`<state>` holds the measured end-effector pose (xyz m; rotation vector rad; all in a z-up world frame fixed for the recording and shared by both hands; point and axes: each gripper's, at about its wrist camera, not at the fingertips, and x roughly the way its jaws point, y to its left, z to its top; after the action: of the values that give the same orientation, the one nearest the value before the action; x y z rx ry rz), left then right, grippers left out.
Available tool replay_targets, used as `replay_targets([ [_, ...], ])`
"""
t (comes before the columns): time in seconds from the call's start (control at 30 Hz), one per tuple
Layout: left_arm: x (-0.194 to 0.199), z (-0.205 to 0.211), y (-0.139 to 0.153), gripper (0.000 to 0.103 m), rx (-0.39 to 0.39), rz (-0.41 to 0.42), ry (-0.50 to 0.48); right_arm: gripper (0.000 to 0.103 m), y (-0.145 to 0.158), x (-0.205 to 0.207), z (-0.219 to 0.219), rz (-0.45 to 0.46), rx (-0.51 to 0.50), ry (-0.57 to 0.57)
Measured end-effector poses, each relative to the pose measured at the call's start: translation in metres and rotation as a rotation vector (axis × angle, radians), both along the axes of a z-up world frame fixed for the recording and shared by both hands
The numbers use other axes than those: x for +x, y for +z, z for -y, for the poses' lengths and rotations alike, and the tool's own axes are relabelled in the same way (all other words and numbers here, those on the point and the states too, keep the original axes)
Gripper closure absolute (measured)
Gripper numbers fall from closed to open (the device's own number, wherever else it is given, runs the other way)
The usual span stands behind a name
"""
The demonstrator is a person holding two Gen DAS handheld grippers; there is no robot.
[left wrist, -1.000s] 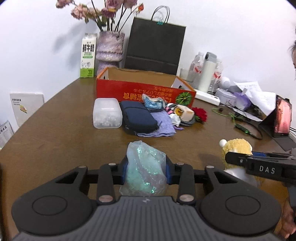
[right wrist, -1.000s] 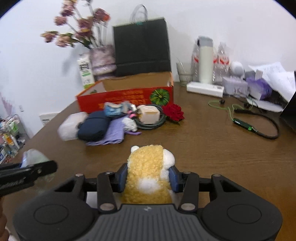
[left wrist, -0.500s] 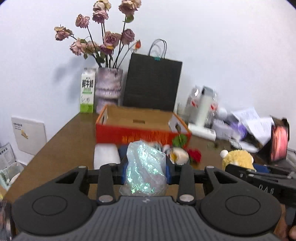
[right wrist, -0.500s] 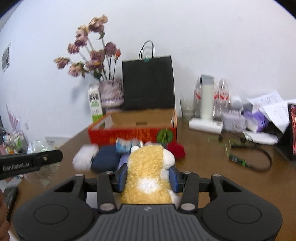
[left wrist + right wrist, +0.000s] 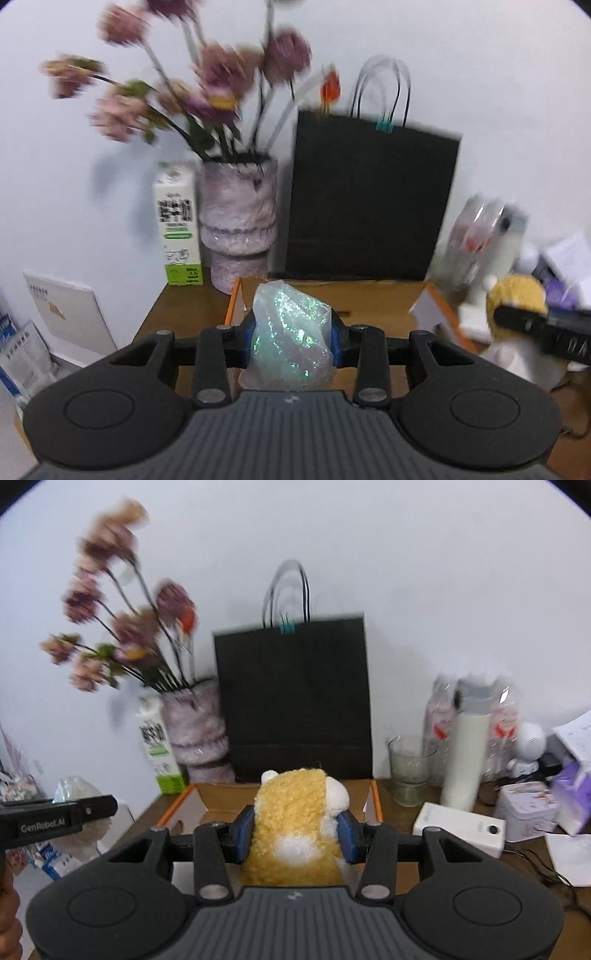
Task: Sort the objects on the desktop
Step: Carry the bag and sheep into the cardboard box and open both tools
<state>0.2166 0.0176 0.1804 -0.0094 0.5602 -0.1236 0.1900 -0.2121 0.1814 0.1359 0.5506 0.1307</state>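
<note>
My left gripper (image 5: 291,334) was clamped on a crumpled clear plastic bag flecked with green glitter (image 5: 290,339), its blue pads (image 5: 248,341) pressing the bag from both sides. I held it raised in front of the open orange-edged cardboard box (image 5: 369,299), whose brown inside showed just past the bag. My right gripper (image 5: 295,829) was closed around a fuzzy yellow plush toy with white patches (image 5: 295,830), squeezed between the blue pads (image 5: 243,829) and likewise held up at the near edge of the same box (image 5: 218,797). From the left wrist view that toy (image 5: 517,299) appeared off to the right, beside the box's flap. Behind the box stood a black paper shopping bag with cord handles (image 5: 295,698), a mottled pink vase of dried purple flowers (image 5: 238,218) and a white-and-green milk carton (image 5: 179,229). A clear drinking glass (image 5: 410,771) and a white rectangular power strip (image 5: 461,829) sat on the brown wooden table (image 5: 406,867) to the right.
</note>
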Motion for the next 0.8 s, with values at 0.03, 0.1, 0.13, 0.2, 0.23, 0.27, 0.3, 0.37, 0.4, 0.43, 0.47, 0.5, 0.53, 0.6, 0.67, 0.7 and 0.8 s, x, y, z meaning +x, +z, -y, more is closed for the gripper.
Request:
replay_targets([
  [0.03,0.017,0.000,-0.005,0.066,-0.007,-0.019,0.011,0.059,-0.004,0.020,-0.001,-0.032,0.002,0.001],
  [0.1,0.055,-0.001,-0.015,0.066,-0.030,-0.089,0.003,0.059,-0.014,0.057,-0.001,-0.083,0.018,-0.013],
  [0.13,0.069,-0.001,-0.020,0.066,-0.042,-0.109,0.014,0.059,-0.020,0.075,-0.001,-0.114,0.024,-0.018],
  [0.2,0.096,-0.001,-0.034,0.066,-0.039,-0.155,0.015,0.059,-0.035,0.106,-0.002,-0.167,0.022,-0.043],
  [0.23,0.107,-0.002,-0.042,0.066,-0.039,-0.177,0.019,0.059,-0.044,0.119,-0.002,-0.195,0.021,-0.052],
  [0.27,0.119,-0.003,-0.051,0.066,-0.047,-0.203,0.022,0.059,-0.053,0.133,-0.002,-0.220,0.022,-0.062],
  [0.3,0.129,-0.005,-0.060,0.066,-0.052,-0.232,0.031,0.059,-0.058,0.142,-0.003,-0.236,0.019,-0.067],
  [0.37,0.143,-0.010,-0.076,0.066,-0.059,-0.267,0.060,0.059,-0.073,0.158,-0.005,-0.263,-0.009,-0.078],
  [0.4,0.146,-0.011,-0.082,0.066,-0.061,-0.278,0.063,0.059,-0.079,0.165,-0.007,-0.275,-0.025,-0.085],
  [0.43,0.149,-0.012,-0.086,0.066,-0.059,-0.287,0.061,0.059,-0.084,0.170,-0.008,-0.284,-0.037,-0.085],
  [0.47,0.149,-0.011,-0.091,0.066,-0.051,-0.293,0.054,0.059,-0.089,0.173,-0.009,-0.295,-0.050,-0.080],
  [0.5,0.149,-0.009,-0.094,0.066,-0.040,-0.299,0.036,0.059,-0.093,0.175,-0.011,-0.300,-0.059,-0.071],
  [0.53,0.147,-0.006,-0.098,0.066,-0.022,-0.303,0.020,0.059,-0.097,0.175,-0.011,-0.303,-0.065,-0.068],
  [0.6,0.144,0.000,-0.102,0.066,0.015,-0.316,-0.011,0.059,-0.103,0.175,-0.012,-0.318,-0.081,-0.065],
  [0.67,0.136,0.003,-0.103,0.066,0.038,-0.326,-0.018,0.059,-0.108,0.172,-0.013,-0.335,-0.099,-0.054],
  [0.7,0.133,0.005,-0.103,0.066,0.041,-0.331,-0.021,0.059,-0.109,0.169,-0.013,-0.348,-0.105,-0.051],
  [0.8,0.117,0.007,-0.102,0.064,0.039,-0.353,-0.030,0.059,-0.111,0.155,-0.015,-0.355,-0.125,-0.036],
])
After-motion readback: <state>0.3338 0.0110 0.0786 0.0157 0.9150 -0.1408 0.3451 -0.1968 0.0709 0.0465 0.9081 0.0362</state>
